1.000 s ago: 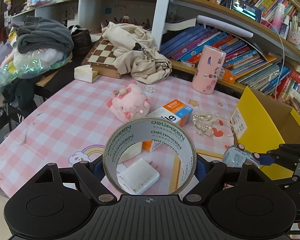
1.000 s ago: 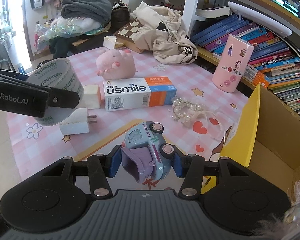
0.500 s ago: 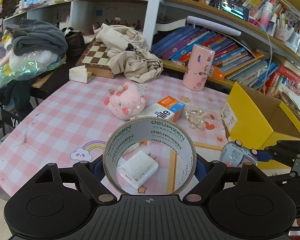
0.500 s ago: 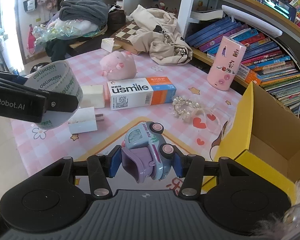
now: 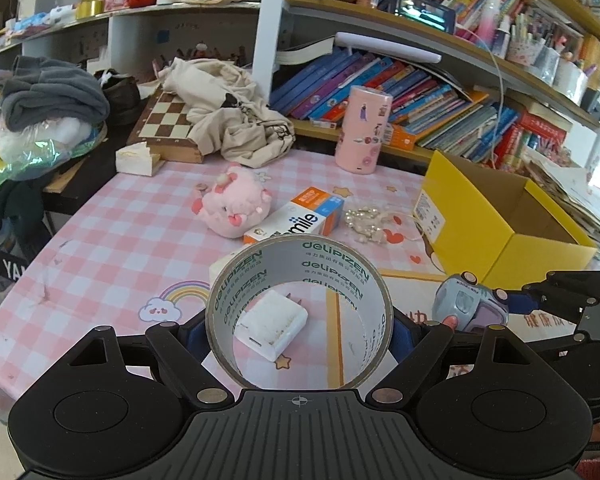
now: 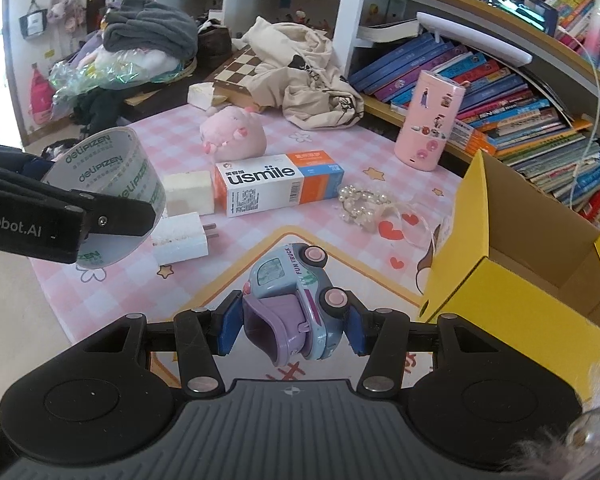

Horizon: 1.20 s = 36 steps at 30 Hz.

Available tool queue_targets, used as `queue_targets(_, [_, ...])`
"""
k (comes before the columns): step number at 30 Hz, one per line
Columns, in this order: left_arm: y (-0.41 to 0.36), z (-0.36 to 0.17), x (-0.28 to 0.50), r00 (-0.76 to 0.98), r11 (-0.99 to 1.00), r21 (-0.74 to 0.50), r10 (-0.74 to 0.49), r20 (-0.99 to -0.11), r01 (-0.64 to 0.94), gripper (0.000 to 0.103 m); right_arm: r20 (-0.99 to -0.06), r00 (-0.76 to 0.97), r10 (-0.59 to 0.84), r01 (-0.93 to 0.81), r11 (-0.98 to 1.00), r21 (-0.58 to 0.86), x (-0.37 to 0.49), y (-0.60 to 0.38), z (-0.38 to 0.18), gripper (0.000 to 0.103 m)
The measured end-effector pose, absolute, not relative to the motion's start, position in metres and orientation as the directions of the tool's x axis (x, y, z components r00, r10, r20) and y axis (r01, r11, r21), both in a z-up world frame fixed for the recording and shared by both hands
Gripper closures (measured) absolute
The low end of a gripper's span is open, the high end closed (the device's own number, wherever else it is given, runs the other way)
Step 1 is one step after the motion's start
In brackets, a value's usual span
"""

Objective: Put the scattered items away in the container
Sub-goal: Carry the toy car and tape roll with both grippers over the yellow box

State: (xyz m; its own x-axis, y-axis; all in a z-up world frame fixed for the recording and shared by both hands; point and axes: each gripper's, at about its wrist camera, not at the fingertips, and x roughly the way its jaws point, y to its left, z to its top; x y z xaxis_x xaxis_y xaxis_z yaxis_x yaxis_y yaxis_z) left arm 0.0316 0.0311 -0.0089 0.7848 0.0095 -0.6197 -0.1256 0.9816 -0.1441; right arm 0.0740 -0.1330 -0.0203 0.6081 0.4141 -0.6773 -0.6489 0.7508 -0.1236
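The left gripper point(image 5: 299, 322) is clamped on a roll of tape point(image 5: 299, 312), its two fingers pressing the outside of the ring, which stands on edge with the hole facing forward. The right gripper point(image 6: 292, 322) is closed on a toy truck point(image 6: 296, 300), held by its sides with the purple end toward the camera. Both loads hang above the pink checked table point(image 5: 112, 240), with the tape on the left and the truck to its right, nearer the box.

The yellow box point(image 6: 512, 280) sits at the right edge of the table, open at the top. As far as the views reach inside, only bare cardboard shows; the near part of its floor is hidden by the wall, so I cannot tell if anything lies there.

The step in hand looks like carrying both items to the box. To do it well, I would bring the truck over first, since it is closer, lift it clear of the near yellow wall, and let go only when it is over the opening. The tape should follow without the two grippers crossing. A light ring can roll, so it is best released low inside.

Still on the table are a white charger point(image 6: 180, 236), a toothpaste box point(image 6: 278, 182), a pink plush point(image 6: 234, 138), a string of pearls point(image 6: 360, 204) and a pale block point(image 6: 190, 192).
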Motion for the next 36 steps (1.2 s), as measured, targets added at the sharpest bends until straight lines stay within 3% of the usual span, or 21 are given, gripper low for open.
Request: queue_targets(36, [0.0, -0.004, -0.003, 0.79, 0.987, -0.128, -0.159, -0.592, 0.102, 0.019, -0.651, 0.704, 0.282, -0.459, 0.881, -0.115, 0.0, -0.17, -0.021, 0.054])
